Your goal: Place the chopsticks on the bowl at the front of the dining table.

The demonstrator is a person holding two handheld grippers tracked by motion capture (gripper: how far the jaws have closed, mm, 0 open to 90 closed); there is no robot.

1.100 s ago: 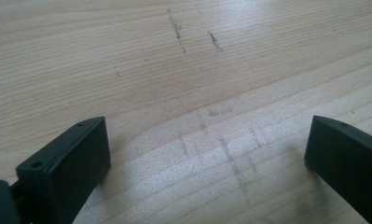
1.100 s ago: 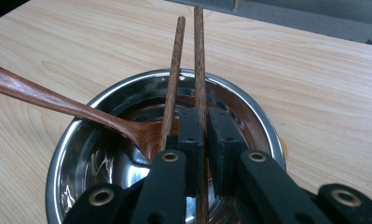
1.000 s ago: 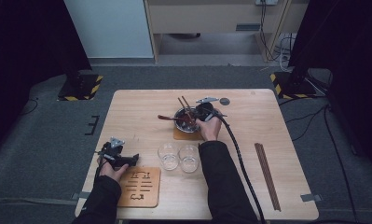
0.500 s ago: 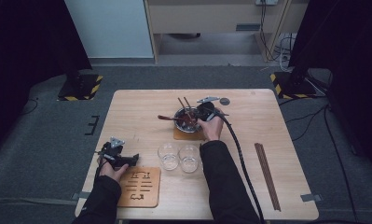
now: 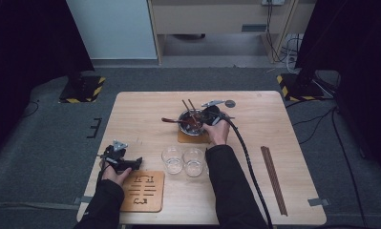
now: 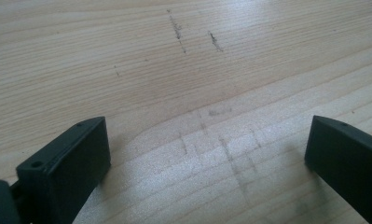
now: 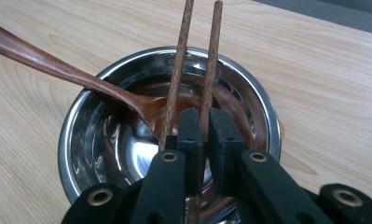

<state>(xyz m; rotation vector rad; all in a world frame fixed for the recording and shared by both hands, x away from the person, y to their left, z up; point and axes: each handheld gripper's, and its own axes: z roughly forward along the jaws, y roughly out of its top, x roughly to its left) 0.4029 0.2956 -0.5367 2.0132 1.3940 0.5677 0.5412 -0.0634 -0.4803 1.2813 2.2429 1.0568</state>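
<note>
While the right gripper (image 7: pixel 201 135) is sitting over the steel bowl (image 7: pixel 249 100), its jaws are clamping one chopstick (image 7: pixel 210 60) between the pads; the second chopstick (image 7: pixel 179 60) is lying just outside the left jaw, touching it. Both sticks are leaning out over the bowl's far rim. The wooden spoon (image 7: pixel 58 70) is resting with its head in the bowl, handle out to the left.

Left gripper (image 5: pixel 123 160) is idling with jaws wide apart over the bare table (image 6: pixel 183 70), beside the wooden trivet (image 5: pixel 142 191).

Versus a second ago: the right jaws have just been closing on the chopstick; both hands and the bowl are staying put.
</note>
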